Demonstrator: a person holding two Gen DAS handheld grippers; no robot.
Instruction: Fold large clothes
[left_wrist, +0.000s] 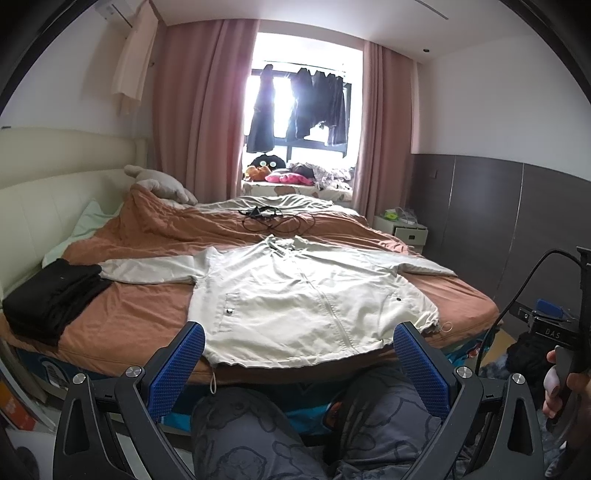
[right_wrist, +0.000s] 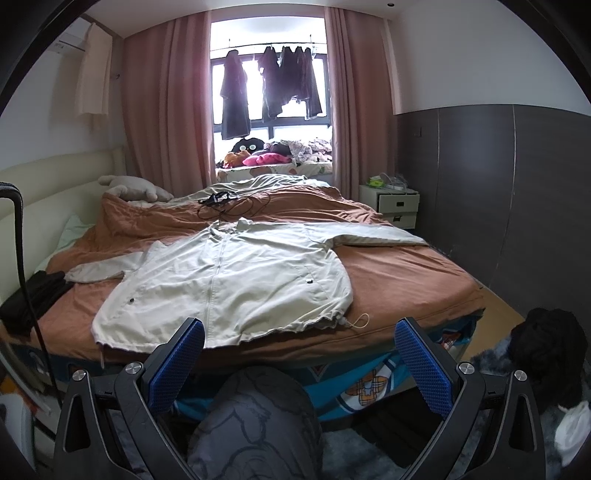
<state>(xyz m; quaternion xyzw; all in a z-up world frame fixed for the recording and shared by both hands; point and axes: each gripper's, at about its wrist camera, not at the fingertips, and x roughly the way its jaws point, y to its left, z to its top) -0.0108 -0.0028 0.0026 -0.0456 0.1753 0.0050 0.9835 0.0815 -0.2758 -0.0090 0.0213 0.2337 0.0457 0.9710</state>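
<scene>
Both tools were held short of the bed edge, above the person's knees: the left tool (left_wrist: 299, 347) and the right tool (right_wrist: 299, 343) each stood with jaws spread wide, gripping and touching nothing. Just beyond them the cream jacket (left_wrist: 295, 295) lay flat and zipped on the orange bed cover (left_wrist: 140, 314), hem at the near edge, both sleeves spread outward, no fold yet made. A stack of folded black clothes (left_wrist: 51, 295) at the left suggested earlier items were complete; the jacket folding remained entirely to be done.
</scene>
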